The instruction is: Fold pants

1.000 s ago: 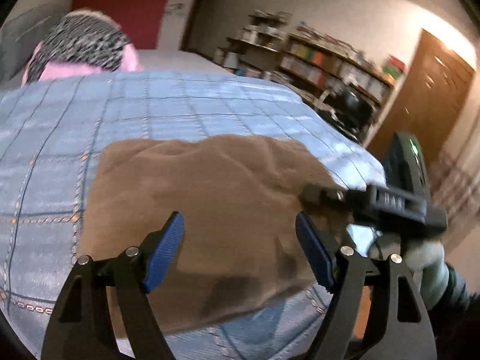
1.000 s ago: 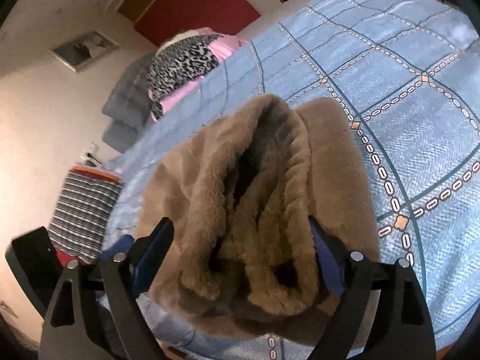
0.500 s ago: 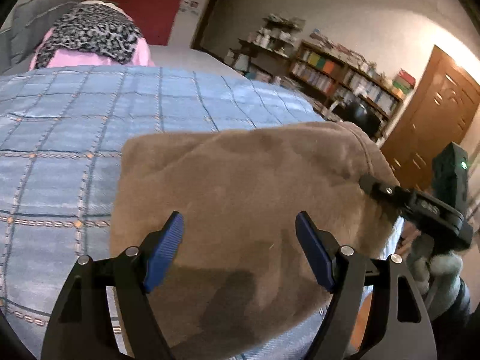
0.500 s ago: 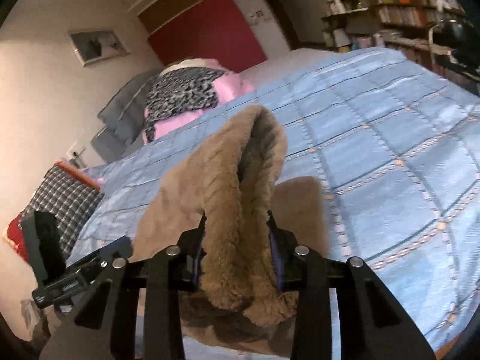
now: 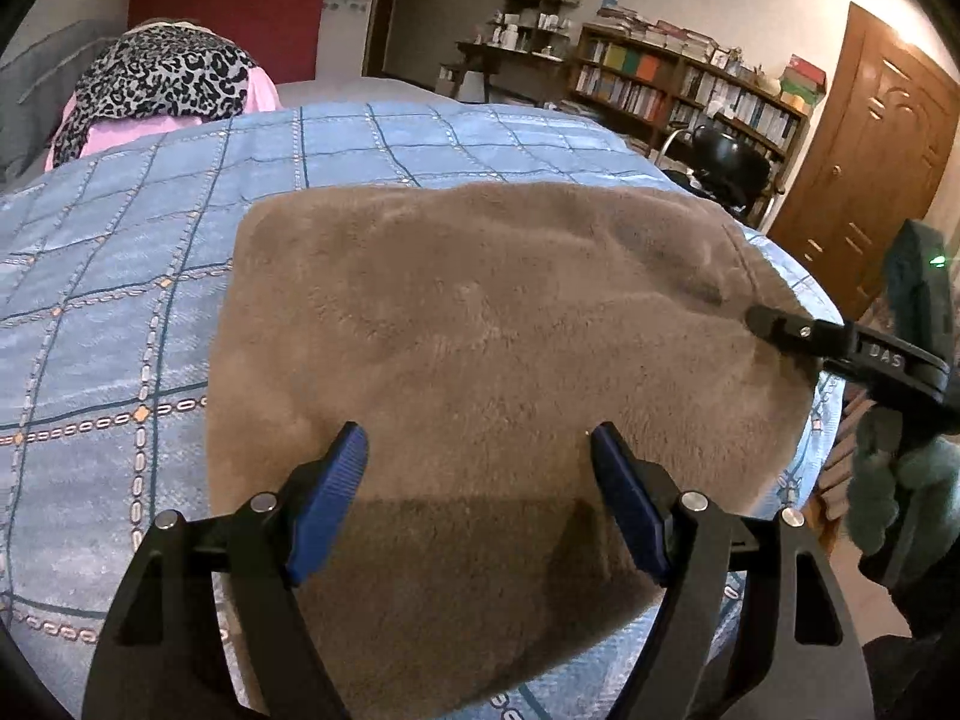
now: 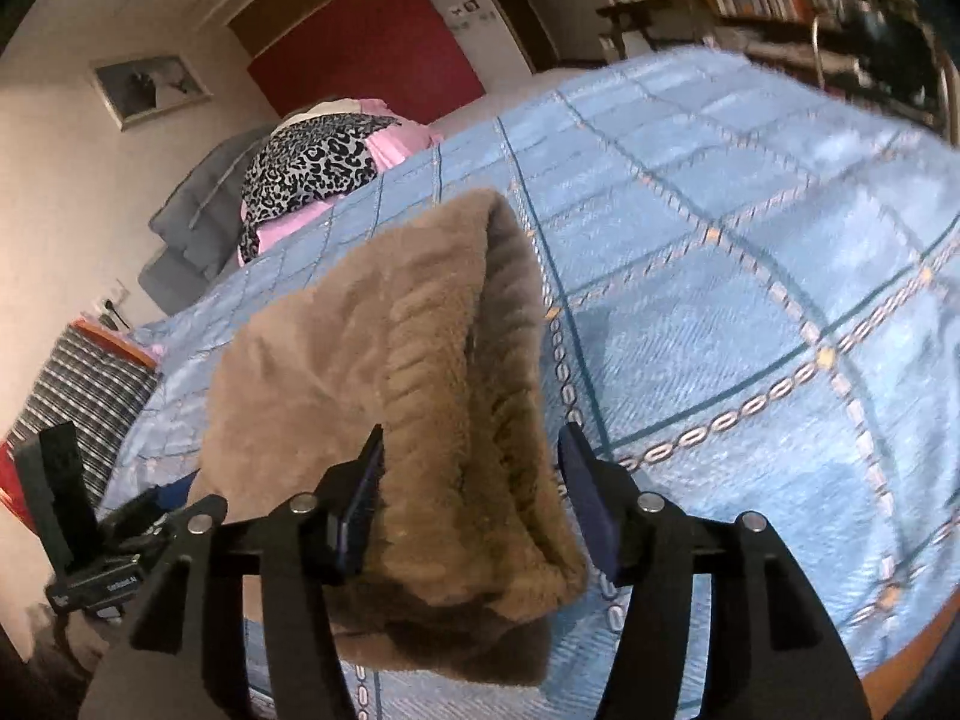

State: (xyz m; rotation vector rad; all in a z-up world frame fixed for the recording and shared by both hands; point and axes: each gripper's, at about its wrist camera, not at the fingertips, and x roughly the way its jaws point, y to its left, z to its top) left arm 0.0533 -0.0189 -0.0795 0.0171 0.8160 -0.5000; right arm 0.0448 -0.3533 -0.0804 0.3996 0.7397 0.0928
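Observation:
The brown fleece pants [image 5: 480,324] lie folded on the blue checked bedspread [image 5: 120,276]. My left gripper [image 5: 480,474] is open and hovers just above the near edge of the pants, holding nothing. My right gripper [image 6: 471,474] has its jaws around the thick ribbed edge of the pants [image 6: 456,372]; the left pad touches the fleece, the right pad stands slightly off it. The right gripper also shows in the left wrist view [image 5: 780,324], at the right edge of the pants. The left gripper shows in the right wrist view [image 6: 114,534], at the lower left.
A leopard-print and pink pile [image 5: 162,90] and grey bedding [image 6: 192,228] lie at the bed's head. Bookshelves [image 5: 678,84], a black chair [image 5: 726,162] and a wooden door [image 5: 864,162] stand to the right. A striped bag [image 6: 84,396] sits left of the bed.
My right gripper closed around the pants' ribbed edge, then widened a little. The pants were drawn flatter and wider across the bed. My left gripper stayed open.

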